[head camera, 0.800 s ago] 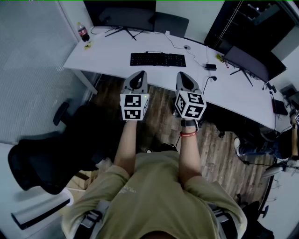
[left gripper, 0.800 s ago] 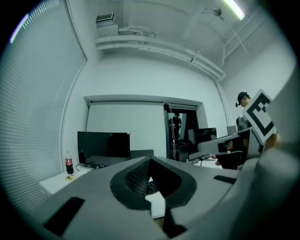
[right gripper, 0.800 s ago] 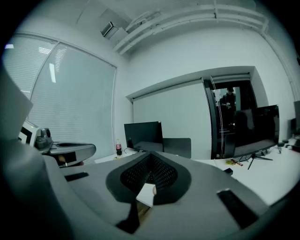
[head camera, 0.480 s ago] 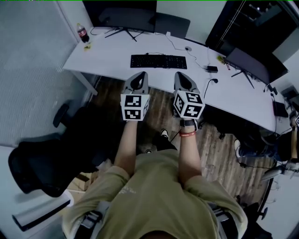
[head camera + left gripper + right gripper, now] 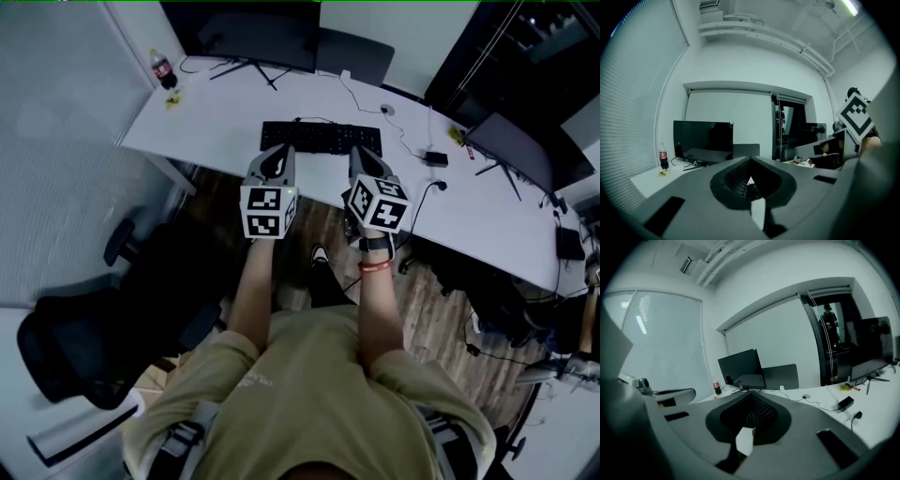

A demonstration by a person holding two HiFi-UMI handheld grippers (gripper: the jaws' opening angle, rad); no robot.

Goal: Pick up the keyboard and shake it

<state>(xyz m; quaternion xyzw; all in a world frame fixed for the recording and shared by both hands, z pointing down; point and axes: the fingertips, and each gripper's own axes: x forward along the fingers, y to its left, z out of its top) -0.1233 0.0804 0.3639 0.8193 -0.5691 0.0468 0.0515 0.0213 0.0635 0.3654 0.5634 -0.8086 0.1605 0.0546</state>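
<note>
The keyboard (image 5: 322,139) is laid flat on the desk (image 5: 216,108), in the upper middle of the head view. Just below it, the left gripper (image 5: 277,159) and right gripper (image 5: 364,161) are held closed, with nothing in them. The keyboard is likely light, stiff and long, so it is best gripped at both short ends.

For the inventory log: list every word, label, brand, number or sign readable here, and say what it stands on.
No text here is readable.
bottle: red label, print too small to read.
keyboard: key legends too small to read.
marker cubes: black-and-white square patterns only, no letters.
</note>
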